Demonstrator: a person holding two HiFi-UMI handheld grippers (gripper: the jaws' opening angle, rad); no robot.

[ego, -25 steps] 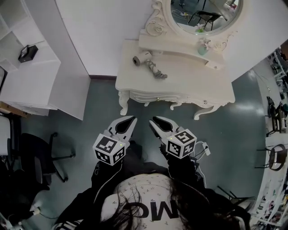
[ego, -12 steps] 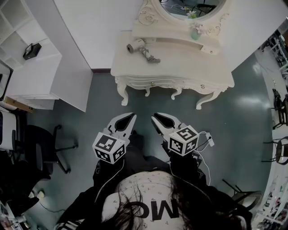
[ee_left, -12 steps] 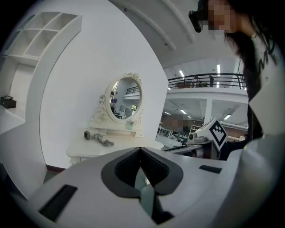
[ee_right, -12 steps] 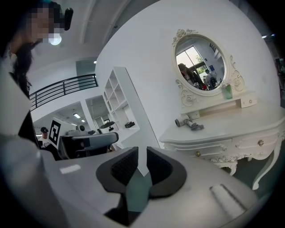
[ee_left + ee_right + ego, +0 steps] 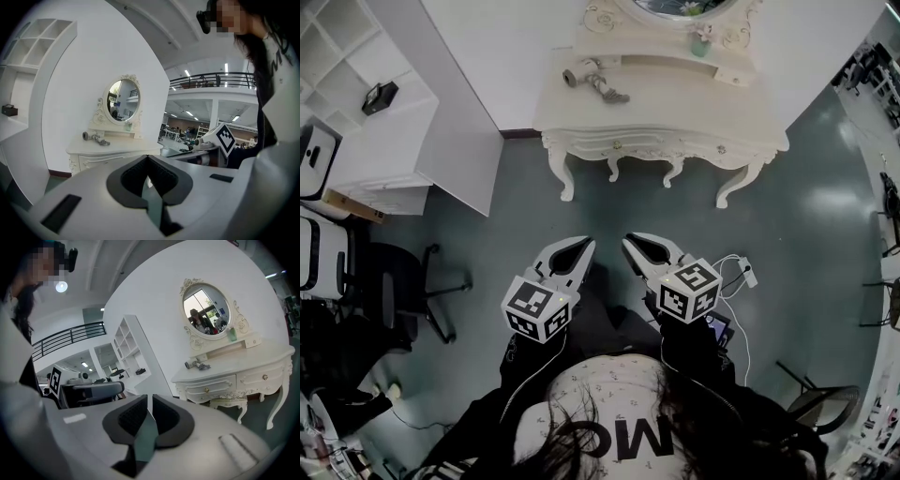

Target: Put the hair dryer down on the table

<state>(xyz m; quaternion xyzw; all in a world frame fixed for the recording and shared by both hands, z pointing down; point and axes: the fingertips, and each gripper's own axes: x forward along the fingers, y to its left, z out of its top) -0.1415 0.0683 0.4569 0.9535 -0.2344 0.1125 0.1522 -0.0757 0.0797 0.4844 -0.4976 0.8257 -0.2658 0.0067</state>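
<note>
The grey hair dryer (image 5: 591,80) lies with its cord on the back left of the white dressing table (image 5: 694,103); nothing holds it. It also shows small in the left gripper view as the hair dryer (image 5: 95,138) and in the right gripper view as the hair dryer (image 5: 197,364). My left gripper (image 5: 584,243) and right gripper (image 5: 628,241) are held side by side close to the person's body, well short of the table, above the floor. The left gripper (image 5: 147,157) is shut and empty. The right gripper (image 5: 150,397) has just been closing, with nothing between its jaws.
A white shelf unit (image 5: 384,141) stands left of the table with a small black item (image 5: 380,97) on it. A black office chair (image 5: 394,300) is at the left. An oval mirror (image 5: 675,7) and a small bottle (image 5: 703,45) sit at the table's back. A white cable with plug (image 5: 741,272) lies on the floor.
The dressing table has slid up and away in the head view as the person with both grippers moved back from it. The right jaws have narrowed.
</note>
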